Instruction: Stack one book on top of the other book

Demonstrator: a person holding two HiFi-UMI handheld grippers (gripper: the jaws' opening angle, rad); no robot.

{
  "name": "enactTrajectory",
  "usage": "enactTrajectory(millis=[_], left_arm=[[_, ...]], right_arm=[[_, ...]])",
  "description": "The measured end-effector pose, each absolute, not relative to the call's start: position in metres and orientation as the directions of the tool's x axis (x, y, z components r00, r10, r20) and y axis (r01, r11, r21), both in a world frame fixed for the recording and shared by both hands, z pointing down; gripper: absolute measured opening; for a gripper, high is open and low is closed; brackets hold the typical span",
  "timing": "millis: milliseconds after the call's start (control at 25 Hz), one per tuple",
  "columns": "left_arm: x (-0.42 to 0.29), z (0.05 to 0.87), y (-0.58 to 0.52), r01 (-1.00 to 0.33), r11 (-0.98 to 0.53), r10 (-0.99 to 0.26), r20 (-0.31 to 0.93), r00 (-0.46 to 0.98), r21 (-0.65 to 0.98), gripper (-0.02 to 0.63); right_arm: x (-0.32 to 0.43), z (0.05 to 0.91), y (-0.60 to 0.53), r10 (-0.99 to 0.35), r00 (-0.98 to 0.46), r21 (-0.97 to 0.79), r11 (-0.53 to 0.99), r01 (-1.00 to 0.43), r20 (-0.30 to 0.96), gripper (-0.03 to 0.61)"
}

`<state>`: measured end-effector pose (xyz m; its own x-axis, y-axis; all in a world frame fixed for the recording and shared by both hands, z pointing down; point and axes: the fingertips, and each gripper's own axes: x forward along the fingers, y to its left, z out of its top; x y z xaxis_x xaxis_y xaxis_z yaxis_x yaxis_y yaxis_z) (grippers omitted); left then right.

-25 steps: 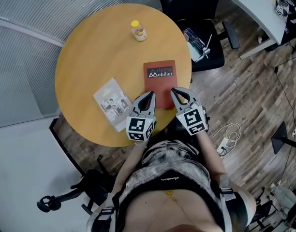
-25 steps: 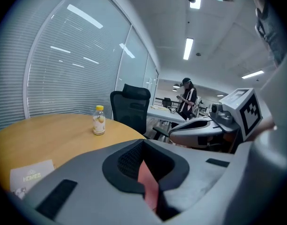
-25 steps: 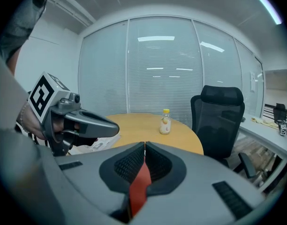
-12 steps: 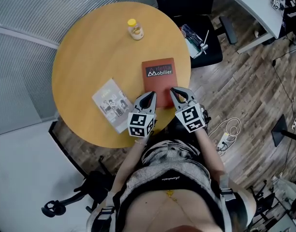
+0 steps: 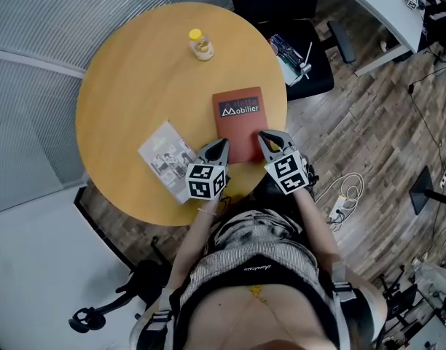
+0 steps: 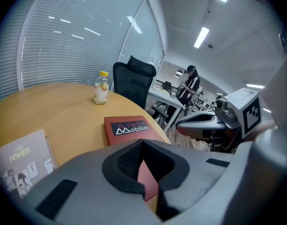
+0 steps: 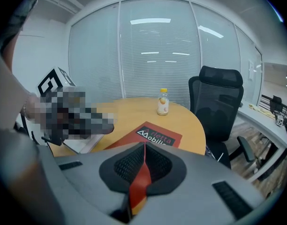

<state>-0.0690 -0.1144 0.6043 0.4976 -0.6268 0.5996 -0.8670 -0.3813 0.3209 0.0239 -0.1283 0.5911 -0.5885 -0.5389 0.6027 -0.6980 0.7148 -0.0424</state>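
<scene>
Red book [image 5: 240, 119] lies flat on the desk [image 5: 128, 79], just ahead of left hand-held gripper [image 5: 220, 146] and right hand-held gripper [image 5: 267, 137], both clenched on nothing. Grey book [image 5: 167, 157] sits just left of the left one. Suggest: open jaws, pinch red book's near edge, lift level.

Round wooden bench [image 5: 128, 86], light tan top, 3 things lying directly on it. 1) red book [image 5: 239, 119]: flat, cover up w/ white lettering, straight ahead of both tongs, its near edge btwn the tips of the left tongs [image 5: 221, 144] and right tongs [image 5: 264, 135]. 2) grey booklet [image 5: 165, 155]: flat, just to the outer side of the left tongs, close to the bench's near rim, apart from the red book. 3) small bottle [image 5: 201, 46] w/ yellow cap: upright, well beyond both tongs, on the far part of the bench.
</scene>
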Motion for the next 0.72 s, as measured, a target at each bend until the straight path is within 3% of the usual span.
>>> enactTrajectory(millis=[720], left_arm=[[-0.093,0.644,-0.121,-0.814,-0.285,-0.532,0.623,0.573,0.506,0.021]], right_arm=[[0.038,0.640,-0.141,-0.482,-0.542,-0.209,0.584,-0.785,0.688,0.033]])
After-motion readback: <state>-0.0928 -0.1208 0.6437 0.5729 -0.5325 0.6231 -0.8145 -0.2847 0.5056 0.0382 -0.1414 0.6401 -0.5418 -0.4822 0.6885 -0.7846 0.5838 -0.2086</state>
